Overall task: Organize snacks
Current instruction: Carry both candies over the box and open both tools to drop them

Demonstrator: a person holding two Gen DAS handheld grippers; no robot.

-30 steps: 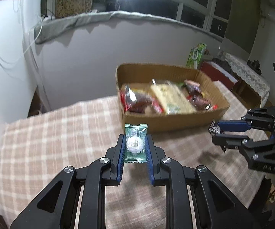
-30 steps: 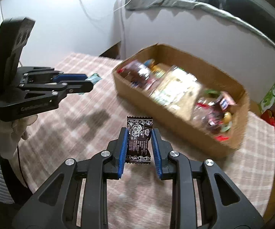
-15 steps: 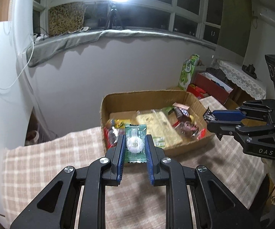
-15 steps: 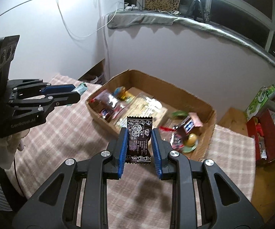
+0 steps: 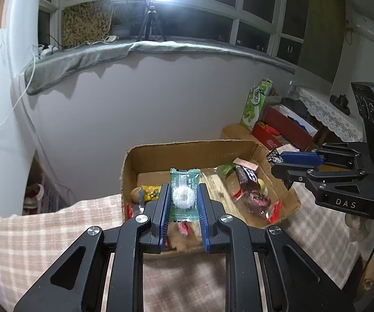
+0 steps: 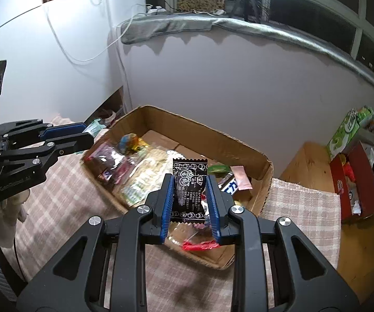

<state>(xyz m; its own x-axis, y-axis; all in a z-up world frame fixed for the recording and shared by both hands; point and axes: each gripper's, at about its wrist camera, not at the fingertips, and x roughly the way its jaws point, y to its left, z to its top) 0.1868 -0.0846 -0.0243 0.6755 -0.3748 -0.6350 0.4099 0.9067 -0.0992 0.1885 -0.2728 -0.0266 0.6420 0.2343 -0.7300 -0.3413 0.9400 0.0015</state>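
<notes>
A corrugated cardboard box (image 5: 145,161) sat on a plaid tablecloth (image 5: 44,234) against a pale wall, with glossy crinkled snack packets (image 6: 132,182) heaped inside. The left gripper (image 5: 184,202) pinched a green translucent candy wrapper (image 5: 184,182) with a round white sweet, held above the box's near wall. The right gripper (image 6: 190,200) clamped a flat black printed sachet (image 6: 190,182) with serrated ends, also over the box. A red box (image 6: 358,182) beside the table was partly cut off, its contents blurred.

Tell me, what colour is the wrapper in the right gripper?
Black with white print, clearest in the right wrist view.
</notes>
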